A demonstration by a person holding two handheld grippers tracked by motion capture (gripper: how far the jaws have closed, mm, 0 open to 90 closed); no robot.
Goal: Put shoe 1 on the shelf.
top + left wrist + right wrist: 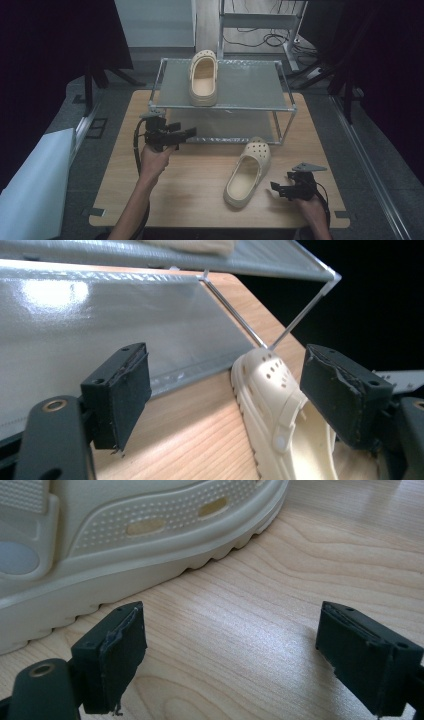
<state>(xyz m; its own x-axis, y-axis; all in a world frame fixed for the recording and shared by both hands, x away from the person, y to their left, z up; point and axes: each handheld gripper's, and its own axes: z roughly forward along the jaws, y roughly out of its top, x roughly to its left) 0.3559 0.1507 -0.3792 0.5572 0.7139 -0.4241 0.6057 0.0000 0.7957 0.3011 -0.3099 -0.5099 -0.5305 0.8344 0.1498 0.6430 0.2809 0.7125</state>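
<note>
A: What surrounds the wooden table (200, 192)?

B: Grey floor (365, 165), with black drapes (50, 45) at ten o'clock and two o'clock.

A: And at twelve?

B: A pale wall panel (155, 22), a metal frame (260, 21) and loose cables (260, 39) on the floor.

A: At eight o'clock?

B: A light grey board (35, 185) lies slanted. The light is dim, with soft glare on the tabletop.

High view looking down on table (200, 190) from above. Both gripper views sitting low, close, each facing same clog (247, 172) (280, 410) (125, 535) on wood.
</note>
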